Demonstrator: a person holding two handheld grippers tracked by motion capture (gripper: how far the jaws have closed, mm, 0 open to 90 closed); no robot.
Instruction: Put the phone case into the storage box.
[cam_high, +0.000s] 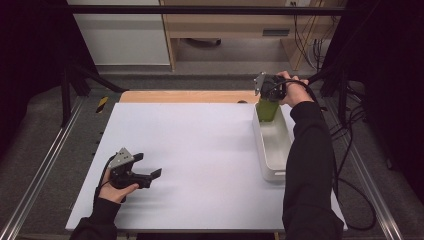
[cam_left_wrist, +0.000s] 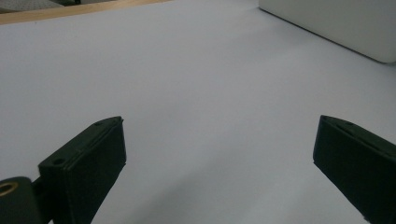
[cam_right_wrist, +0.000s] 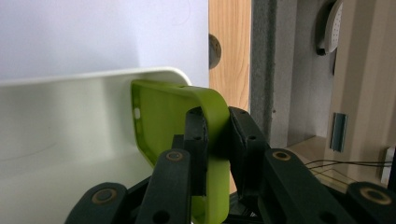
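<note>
I have the lime-green soft rubbery phone case (cam_right_wrist: 187, 116) pinched by one side wall in my right tongs (cam_right_wrist: 217, 135), clenched on that thin rim. In the high view the case (cam_high: 267, 110) hangs at the far end of the white oblong plastic bin (cam_high: 274, 172), just over or inside its far corner; I cannot tell whether its lower edge touches the bin floor. I judge the case light and floppy: a thin shell that will bend and swing from a one-wall grip, and its smooth skin may creep between the pads. A corner, where the wall curves and stiffens, looks to me the better place to take it. My left tongs (cam_high: 150, 176) rest low over the pale lilac tabletop (cam_high: 200, 160), well apart from the bin, jaws spread wide, nothing between them.
</note>
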